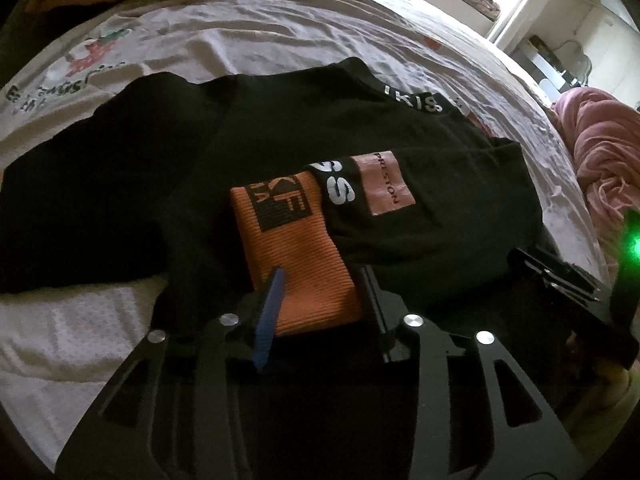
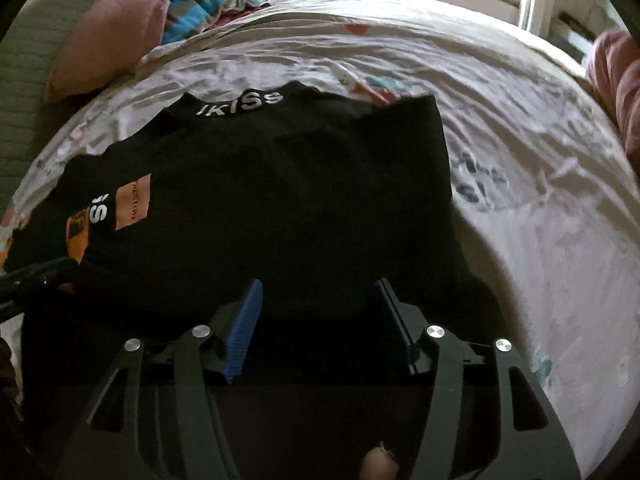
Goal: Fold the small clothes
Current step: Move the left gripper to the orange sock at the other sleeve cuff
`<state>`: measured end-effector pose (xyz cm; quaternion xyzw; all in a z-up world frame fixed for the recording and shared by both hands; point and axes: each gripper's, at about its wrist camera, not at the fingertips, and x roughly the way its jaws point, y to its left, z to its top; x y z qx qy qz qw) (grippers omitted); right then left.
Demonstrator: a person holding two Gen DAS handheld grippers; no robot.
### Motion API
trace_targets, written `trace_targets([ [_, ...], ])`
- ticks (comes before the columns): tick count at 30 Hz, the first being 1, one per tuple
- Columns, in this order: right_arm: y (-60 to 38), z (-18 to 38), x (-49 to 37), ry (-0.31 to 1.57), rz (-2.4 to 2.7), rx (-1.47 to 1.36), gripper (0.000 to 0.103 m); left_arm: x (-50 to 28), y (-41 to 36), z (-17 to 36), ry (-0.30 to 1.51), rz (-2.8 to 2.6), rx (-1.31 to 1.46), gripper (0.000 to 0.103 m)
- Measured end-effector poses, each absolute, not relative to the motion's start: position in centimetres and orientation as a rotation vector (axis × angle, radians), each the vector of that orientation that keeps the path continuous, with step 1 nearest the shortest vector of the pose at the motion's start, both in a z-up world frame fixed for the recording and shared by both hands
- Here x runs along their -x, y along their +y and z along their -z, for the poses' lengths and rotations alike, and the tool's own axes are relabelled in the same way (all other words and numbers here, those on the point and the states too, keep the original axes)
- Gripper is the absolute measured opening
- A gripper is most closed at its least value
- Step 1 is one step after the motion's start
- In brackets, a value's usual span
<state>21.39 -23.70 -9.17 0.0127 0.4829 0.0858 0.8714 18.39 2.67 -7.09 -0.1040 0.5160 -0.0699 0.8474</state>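
Nearest in the left wrist view: left gripper (image 1: 320, 280), fingers (image 1: 269, 312) parted a little, astride the orange ribbed cuff (image 1: 296, 256) of the black garment (image 1: 280, 136). Blue pad of the near-left finger lying against the cuff's edge, the other finger just beside its far edge; no clear pinch visible, grip apparently slack. Cuff printed with a black square logo, folded in across the garment's body. Just past it, a sleeve band with white letters and a pink patch (image 1: 386, 184) bearing red lettering. At the right edge, the dark body of the other gripper with a green light.

Nearest in the right wrist view: right gripper (image 2: 320, 300), fingers (image 2: 244, 320) standing about half apart over the lower hem of the black garment (image 2: 280, 200), dark cloth lying between them, pads not pressing on it. A fingertip of the person (image 2: 378, 466) at the bottom edge.

Farther out: garment spread flat on the bed (image 2: 520, 160), collar with white lettering (image 2: 240, 104) toward the far side. Printed white bedsheet wrinkled around it. Beyond, a pink pillow (image 2: 116, 36) and a heap of striped cloth (image 2: 204, 4) at the head of the bed; pink bedding (image 1: 600, 148) at the right; a bright window behind.
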Motion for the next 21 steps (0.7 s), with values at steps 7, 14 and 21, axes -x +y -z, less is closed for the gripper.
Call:
trace_targets([
  [7,-23.8,8.2,-20.3,0.983,-0.191,-0.076,0.083,-17.5,3.1,6.4,1.067,0.133,0.211,0.042],
  [14,-23.7,6.5,-19.1,0.931,-0.215,-0.113,0.095,-16.6,4.2,5.0,1.027,0.122,0.236,0.049],
  [21,-23.0,5.2,-18.3,0.894,-0.241,-0.137,0.098,-15.7,5.0,3.7,0.974,0.087,0.217,0.066],
])
